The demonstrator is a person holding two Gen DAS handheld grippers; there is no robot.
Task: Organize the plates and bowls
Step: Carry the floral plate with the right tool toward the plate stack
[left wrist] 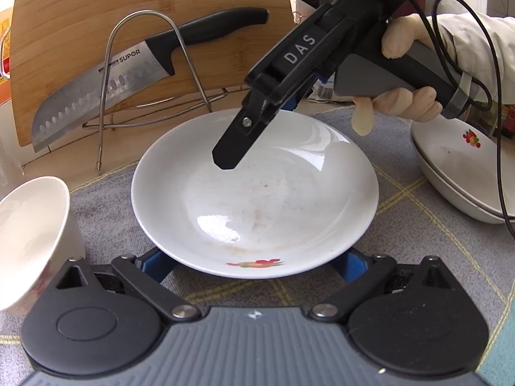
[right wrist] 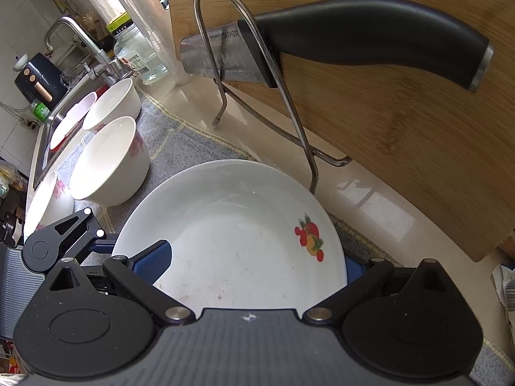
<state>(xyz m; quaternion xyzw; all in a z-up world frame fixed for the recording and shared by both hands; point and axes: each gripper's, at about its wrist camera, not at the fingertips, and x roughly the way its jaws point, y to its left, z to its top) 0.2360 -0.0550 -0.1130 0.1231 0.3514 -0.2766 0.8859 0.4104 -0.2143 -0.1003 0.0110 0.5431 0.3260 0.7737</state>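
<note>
A white plate [left wrist: 257, 193] with a fruit print lies on the grey checked cloth [left wrist: 402, 257]. My left gripper [left wrist: 254, 265] is open wide at the plate's near edge, its blue pads [left wrist: 157, 265] tucked under the rim on both sides. My right gripper [left wrist: 257, 128], held by a gloved hand [left wrist: 402, 103], comes down from the upper right and straddles the far rim. In the right wrist view that gripper [right wrist: 254, 263] is open, with one pad [right wrist: 154, 260] over the plate's [right wrist: 231, 225] inside and the other outside the rim. A left gripper finger [right wrist: 103, 245] shows at the plate's left edge.
A bamboo cutting board [left wrist: 96, 32] and a knife [left wrist: 106, 87] lean on a wire rack [left wrist: 109, 64] behind the plate. Stacked plates [left wrist: 460, 173] sit at the right. A bowl [left wrist: 29, 234] stands at the left; three bowls [right wrist: 109, 160] line the cloth beside the sink [right wrist: 48, 128].
</note>
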